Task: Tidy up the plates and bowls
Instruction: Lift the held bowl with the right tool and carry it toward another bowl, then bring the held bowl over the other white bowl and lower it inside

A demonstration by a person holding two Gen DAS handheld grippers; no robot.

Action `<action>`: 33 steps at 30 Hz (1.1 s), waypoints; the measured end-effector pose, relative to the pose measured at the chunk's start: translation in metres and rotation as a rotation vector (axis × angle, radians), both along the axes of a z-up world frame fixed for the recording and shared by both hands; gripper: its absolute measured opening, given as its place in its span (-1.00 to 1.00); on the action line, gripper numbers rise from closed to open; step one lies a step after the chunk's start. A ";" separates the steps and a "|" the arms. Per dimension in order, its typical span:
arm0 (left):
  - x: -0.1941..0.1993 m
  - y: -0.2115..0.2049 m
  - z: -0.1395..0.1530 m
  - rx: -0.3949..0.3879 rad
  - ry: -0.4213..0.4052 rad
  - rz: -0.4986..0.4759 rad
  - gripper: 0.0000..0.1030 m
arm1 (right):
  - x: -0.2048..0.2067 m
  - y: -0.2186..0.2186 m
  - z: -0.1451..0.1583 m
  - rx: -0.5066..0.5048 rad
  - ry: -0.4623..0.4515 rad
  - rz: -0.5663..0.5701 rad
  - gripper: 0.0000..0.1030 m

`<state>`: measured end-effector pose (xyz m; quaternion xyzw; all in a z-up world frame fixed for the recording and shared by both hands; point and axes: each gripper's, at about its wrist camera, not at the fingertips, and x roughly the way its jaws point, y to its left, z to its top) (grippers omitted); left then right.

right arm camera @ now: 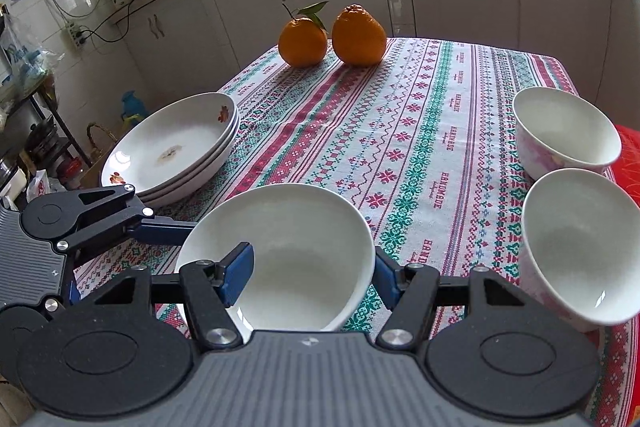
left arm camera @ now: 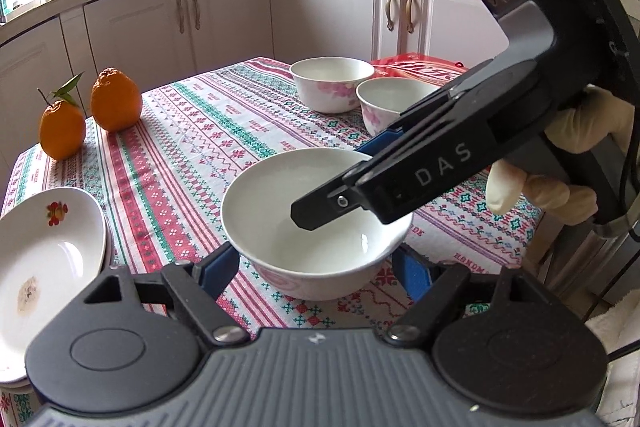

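Note:
A white bowl with pink flowers (left arm camera: 316, 227) (right arm camera: 288, 251) sits on the patterned tablecloth near the front. My left gripper (left arm camera: 316, 271) is open, one finger on each side of this bowl. My right gripper (right arm camera: 312, 271) is open too, one finger (right arm camera: 238, 273) inside the bowl and the other outside its rim; it also shows in the left wrist view (left arm camera: 320, 209). Two more flowered bowls (left arm camera: 331, 83) (left arm camera: 390, 103) stand at the back right, also in the right wrist view (right arm camera: 566, 131) (right arm camera: 580, 247). A stack of white plates (right arm camera: 176, 151) (left arm camera: 44, 259) sits on the left.
Two oranges (right arm camera: 303, 42) (right arm camera: 358, 35) stand at the far left corner of the table (right arm camera: 420, 147). A red bag (left arm camera: 420, 69) lies behind the bowls. Kitchen cabinets (left arm camera: 224, 19) run behind the table.

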<state>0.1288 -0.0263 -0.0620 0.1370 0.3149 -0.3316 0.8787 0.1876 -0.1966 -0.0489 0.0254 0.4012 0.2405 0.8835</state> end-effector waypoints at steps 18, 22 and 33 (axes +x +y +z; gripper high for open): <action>0.000 0.002 -0.001 -0.005 0.008 0.015 0.86 | -0.006 0.000 0.004 -0.011 -0.049 0.019 0.78; -0.005 0.004 0.003 -0.003 0.017 0.014 0.86 | -0.017 -0.011 0.014 -0.017 -0.099 -0.010 0.99; -0.020 -0.019 0.033 -0.006 -0.062 -0.063 0.88 | -0.049 -0.056 0.033 -0.105 -0.225 -0.143 1.00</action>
